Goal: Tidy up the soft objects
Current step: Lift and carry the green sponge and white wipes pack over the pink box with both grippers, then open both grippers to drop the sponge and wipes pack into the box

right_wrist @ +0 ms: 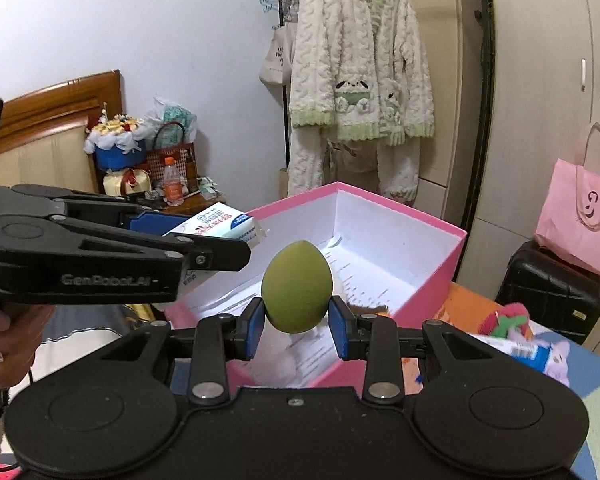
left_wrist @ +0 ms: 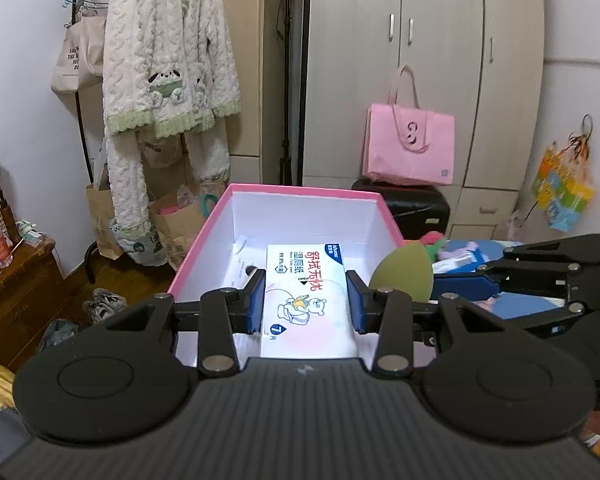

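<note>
Presently the left gripper [left_wrist: 306, 300] clamps a white soft wet-wipe pack [left_wrist: 306, 292] and the right gripper [right_wrist: 296, 314] pinches a green egg-shaped sponge [right_wrist: 297, 286], both above the pink-rimmed white cardboard box [right_wrist: 452, 248] ahead; crowded release risks collision or sponge bouncing out.

White wall [right_wrist: 140, 20], beige wardrobe [left_wrist: 440, 60], coat rack [left_wrist: 82, 128] with fleece pyjamas [left_wrist: 168, 48], wooden headboard [right_wrist: 52, 120], wood floor [left_wrist: 80, 284]

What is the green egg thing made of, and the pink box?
The green egg looks like soft matte foam, a sponge perhaps: dull, no shine, finely grainy skin. The pink box looks like stiff cardboard: thin straight walls, smooth white inside, sharp folded corners.
</note>
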Available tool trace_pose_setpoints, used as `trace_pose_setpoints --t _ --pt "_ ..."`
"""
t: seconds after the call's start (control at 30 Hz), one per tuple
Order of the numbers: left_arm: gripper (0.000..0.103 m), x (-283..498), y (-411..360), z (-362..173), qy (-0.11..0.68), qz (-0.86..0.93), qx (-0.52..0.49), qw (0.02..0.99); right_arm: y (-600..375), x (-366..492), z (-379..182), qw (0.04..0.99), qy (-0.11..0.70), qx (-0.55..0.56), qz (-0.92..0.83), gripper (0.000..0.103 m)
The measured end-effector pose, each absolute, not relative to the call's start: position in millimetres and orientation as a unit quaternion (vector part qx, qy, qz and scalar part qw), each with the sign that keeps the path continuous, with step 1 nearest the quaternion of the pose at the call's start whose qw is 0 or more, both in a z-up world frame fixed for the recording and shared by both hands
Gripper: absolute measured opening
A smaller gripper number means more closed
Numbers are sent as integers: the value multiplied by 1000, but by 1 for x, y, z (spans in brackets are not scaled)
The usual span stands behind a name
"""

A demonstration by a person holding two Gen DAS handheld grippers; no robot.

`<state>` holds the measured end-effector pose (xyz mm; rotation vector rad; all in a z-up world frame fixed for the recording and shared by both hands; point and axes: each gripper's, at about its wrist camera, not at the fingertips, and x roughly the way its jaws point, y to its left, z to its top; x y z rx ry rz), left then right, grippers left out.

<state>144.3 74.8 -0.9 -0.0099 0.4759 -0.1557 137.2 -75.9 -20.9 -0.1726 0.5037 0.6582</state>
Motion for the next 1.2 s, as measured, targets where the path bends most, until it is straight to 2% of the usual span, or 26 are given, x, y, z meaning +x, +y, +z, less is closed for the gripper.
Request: trace_pose_setpoints --t 0.43,0.57,0.8,0.9,0.97,1.03,1.2 --pt "39 240 70 -5 296 -113 5 948 -50 221 -32 900 290 -129 300 39" --pt "39 269 74 -12 336 -129 -10 933 -46 244 -35 893 311 -141 295 39" --pt "40 295 71 -21 356 -126 27 926 -44 269 -40 883 336 -152 292 39" --pt "43 296 71 -22 357 -133 27 924 -41 273 -44 881 340 -157 291 41" --pt "53 292 72 -19 344 -127 33 930 -40 275 -45 880 341 -158 292 43" --pt "58 285 73 -15 329 -124 39 935 -40 274 -45 880 339 -158 294 44" --pt "58 268 73 -9 317 -118 63 939 -42 267 -43 880 334 -154 301 48"
